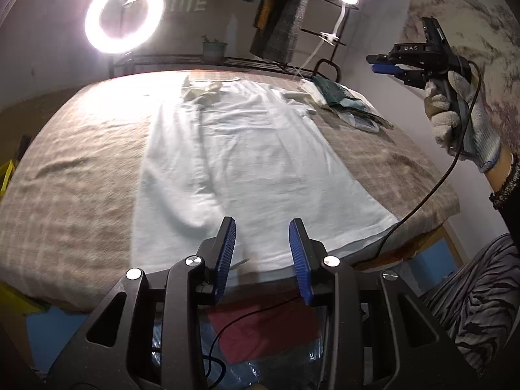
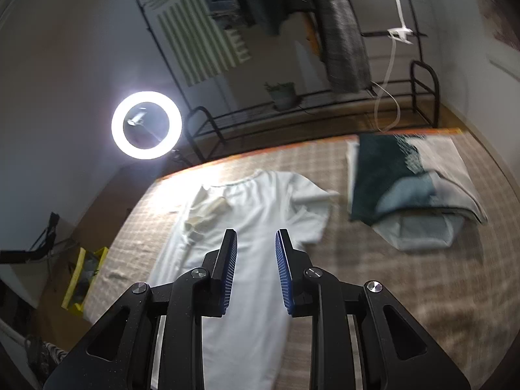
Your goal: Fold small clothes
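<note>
A white T-shirt (image 1: 247, 159) lies spread flat along the checked beige table (image 1: 74, 175), hem near me, collar at the far end. Its left side is folded inward. My left gripper (image 1: 262, 227) is open and empty, hovering just above the near hem. My right gripper (image 2: 256, 239) is open and empty, held high over the shirt (image 2: 256, 208). In the left wrist view the right gripper (image 1: 382, 63) shows at the upper right, raised well above the table in a gloved hand.
A pile of folded dark green and grey clothes (image 2: 406, 185) sits at the far right of the table. A ring light (image 1: 123, 14) and a black metal rack (image 2: 308, 110) stand behind it. A black cable (image 1: 419, 204) hangs over the table's right edge.
</note>
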